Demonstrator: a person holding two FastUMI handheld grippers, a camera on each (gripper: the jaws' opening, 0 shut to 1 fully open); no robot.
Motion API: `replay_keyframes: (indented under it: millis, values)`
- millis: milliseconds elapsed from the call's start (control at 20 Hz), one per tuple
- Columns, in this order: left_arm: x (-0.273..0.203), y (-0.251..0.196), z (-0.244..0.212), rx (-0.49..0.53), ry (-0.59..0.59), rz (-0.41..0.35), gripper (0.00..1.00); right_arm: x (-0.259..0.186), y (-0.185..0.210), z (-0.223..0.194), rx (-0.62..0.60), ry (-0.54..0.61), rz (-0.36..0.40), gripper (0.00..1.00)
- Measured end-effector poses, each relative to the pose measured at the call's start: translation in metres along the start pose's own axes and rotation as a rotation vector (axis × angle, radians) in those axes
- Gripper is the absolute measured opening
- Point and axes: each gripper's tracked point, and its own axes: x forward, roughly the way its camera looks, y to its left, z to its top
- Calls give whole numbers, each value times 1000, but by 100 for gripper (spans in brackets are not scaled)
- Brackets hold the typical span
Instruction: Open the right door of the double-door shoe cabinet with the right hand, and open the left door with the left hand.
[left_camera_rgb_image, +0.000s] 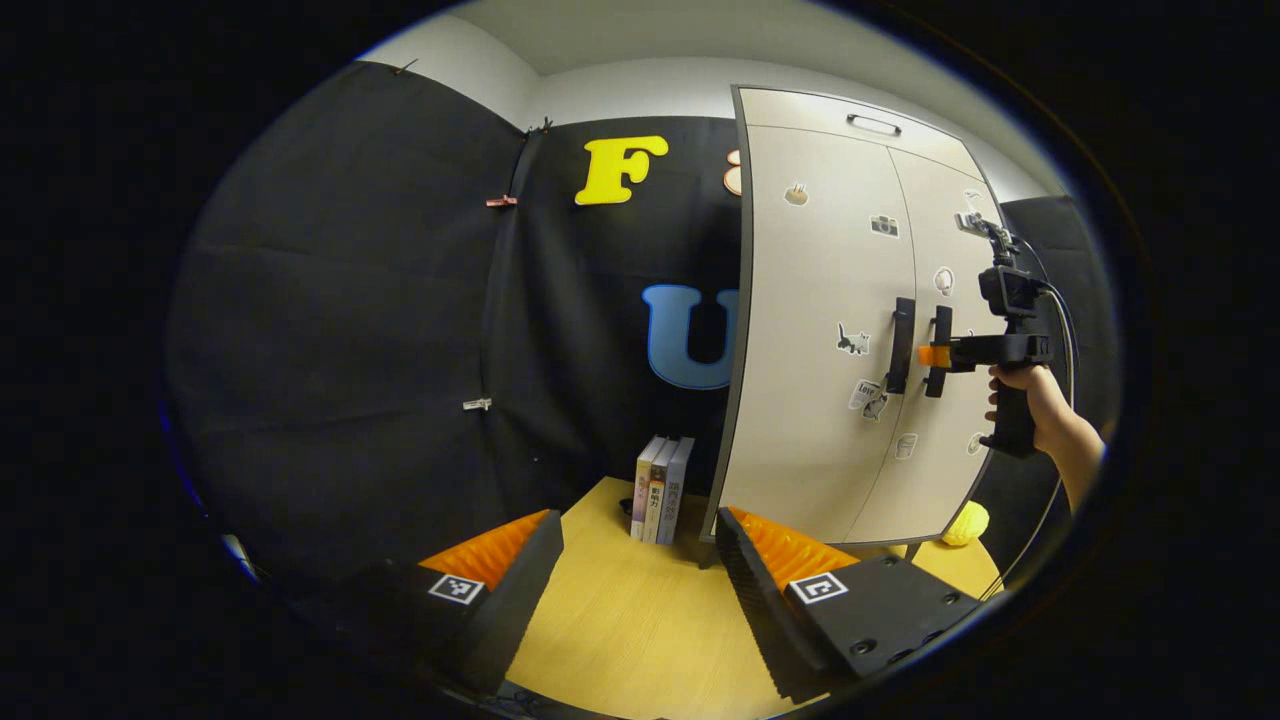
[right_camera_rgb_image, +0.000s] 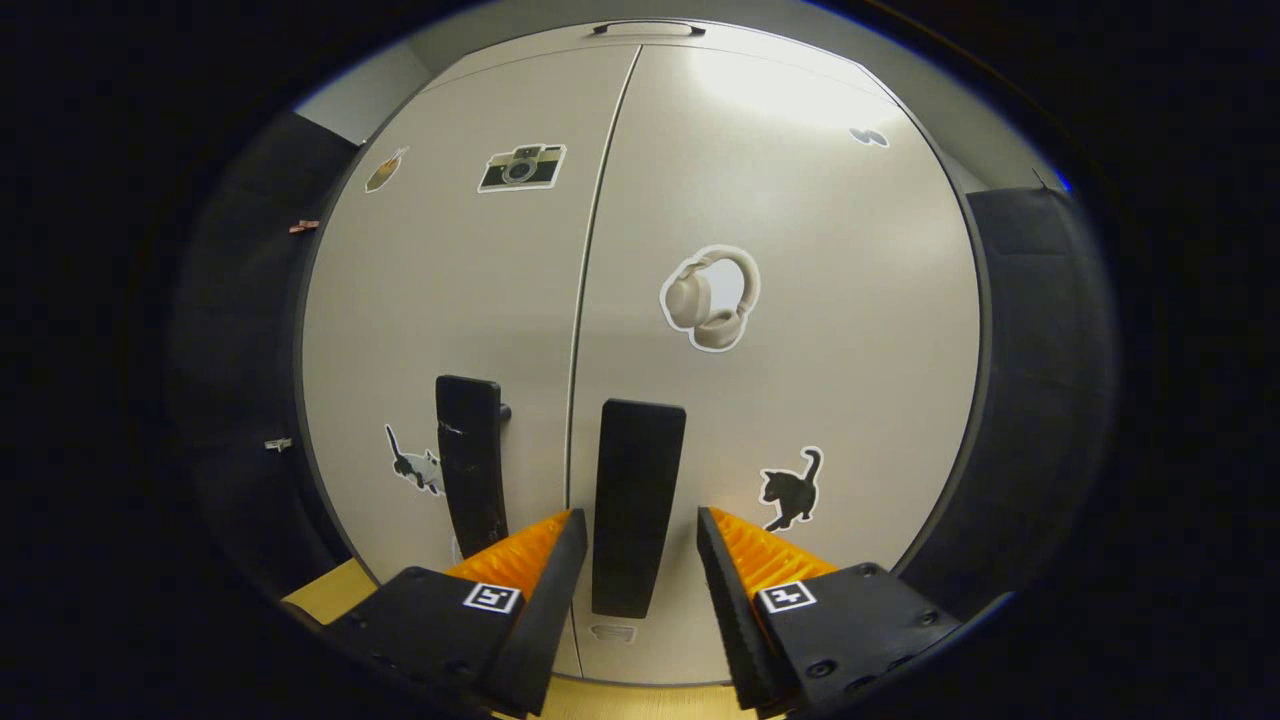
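The beige shoe cabinet (left_camera_rgb_image: 830, 250) stands on the right with both doors closed. My left gripper (left_camera_rgb_image: 640, 575) is open and empty, low over the table, well short of the left door's black handle (left_camera_rgb_image: 900, 345). A hand holds my right gripper (left_camera_rgb_image: 935, 355) up against the right door's handle (left_camera_rgb_image: 941, 340). In the right gripper view that handle (right_camera_rgb_image: 637, 500) stands upright between the spread fingers of my right gripper (right_camera_rgb_image: 635, 535), with a gap on each side. The left door's handle (right_camera_rgb_image: 470, 465) is just left of the seam.
Three upright books (left_camera_rgb_image: 660, 490) stand on the wooden table (left_camera_rgb_image: 620, 620) beside the cabinet's left edge. A yellow round object (left_camera_rgb_image: 967, 522) lies under the cabinet's right corner. A top drawer handle (left_camera_rgb_image: 873, 124) sits above the doors. Stickers dot both doors.
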Motion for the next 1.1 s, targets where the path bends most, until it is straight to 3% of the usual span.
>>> replay_keyframes:
  millis: [150,400,700,1100]
  values:
    - [-1,0,-1,19,-9,12,95,1,4,-2,22,10,15,44]
    - [-6,-8,-5,-10,-4,0,95,3,5,-3,96,35,29,37]
    - [-15,-18,-10,-17,3,-37,95,-1,6,-5,112,76,47,14]
    - [-18,-54,-8,26,0,-104,95,-24,3,-1,130,68,135,14]
